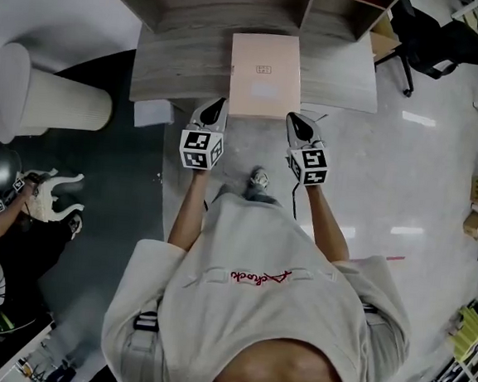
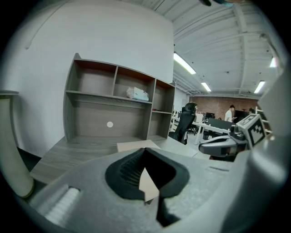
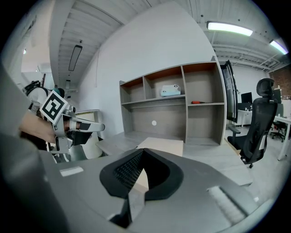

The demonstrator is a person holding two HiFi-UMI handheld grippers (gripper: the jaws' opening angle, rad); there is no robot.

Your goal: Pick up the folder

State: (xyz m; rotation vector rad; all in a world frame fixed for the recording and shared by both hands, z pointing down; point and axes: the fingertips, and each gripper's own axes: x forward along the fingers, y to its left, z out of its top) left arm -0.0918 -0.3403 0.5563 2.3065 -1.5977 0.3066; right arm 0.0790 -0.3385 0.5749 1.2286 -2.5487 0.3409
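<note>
the folder [image 1: 266,74] lies flat on the desk [image 1: 175,68]. the left gripper [image 1: 213,111] and right gripper [image 1: 301,127] sit just beside its near corners, both with jaws together and empty.

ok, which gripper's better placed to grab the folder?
Right gripper, narrowly. Its tip sits at the folder's near right corner, which seems to overhang the desk edge. The left gripper tip is beside the folder's left edge instead. Both are shut, so either must open first.
</note>
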